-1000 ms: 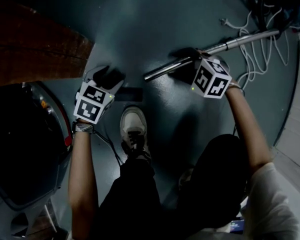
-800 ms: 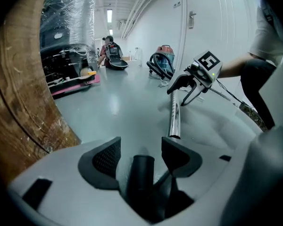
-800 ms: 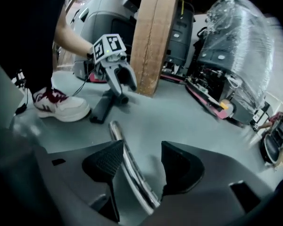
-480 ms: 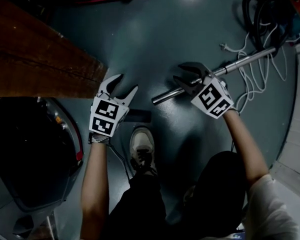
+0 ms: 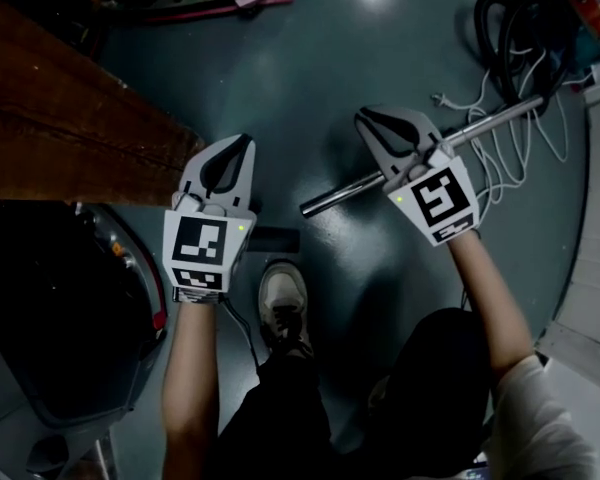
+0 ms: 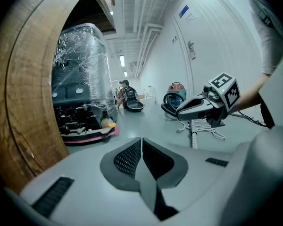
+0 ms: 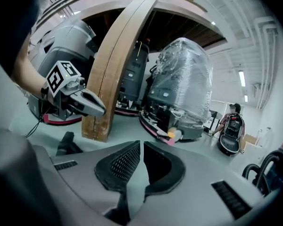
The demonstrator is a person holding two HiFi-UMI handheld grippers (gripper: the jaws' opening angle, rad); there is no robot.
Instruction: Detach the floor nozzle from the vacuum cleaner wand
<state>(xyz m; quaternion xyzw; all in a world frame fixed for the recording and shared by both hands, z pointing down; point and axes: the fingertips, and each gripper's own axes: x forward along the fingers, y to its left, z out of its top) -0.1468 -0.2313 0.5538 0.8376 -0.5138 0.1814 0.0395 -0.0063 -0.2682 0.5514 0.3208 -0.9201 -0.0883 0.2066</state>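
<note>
A wooden slab (image 5: 70,118) fills the left. Near it stands a plastic-wrapped machine (image 7: 181,79) (pink base (image 6: 92,135)); white cable (image 5: 495,128) lies loose.

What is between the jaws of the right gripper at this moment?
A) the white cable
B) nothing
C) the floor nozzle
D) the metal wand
B: in its own view the right gripper has jaws that have just been closing and now meet with nothing between them; the metal wand lies on the floor.

Person wears dark trousers (image 5: 430,368), a pale sneaker (image 5: 282,286) (dark laces (image 5: 285,318)), white sleeve (image 5: 540,418).
</note>
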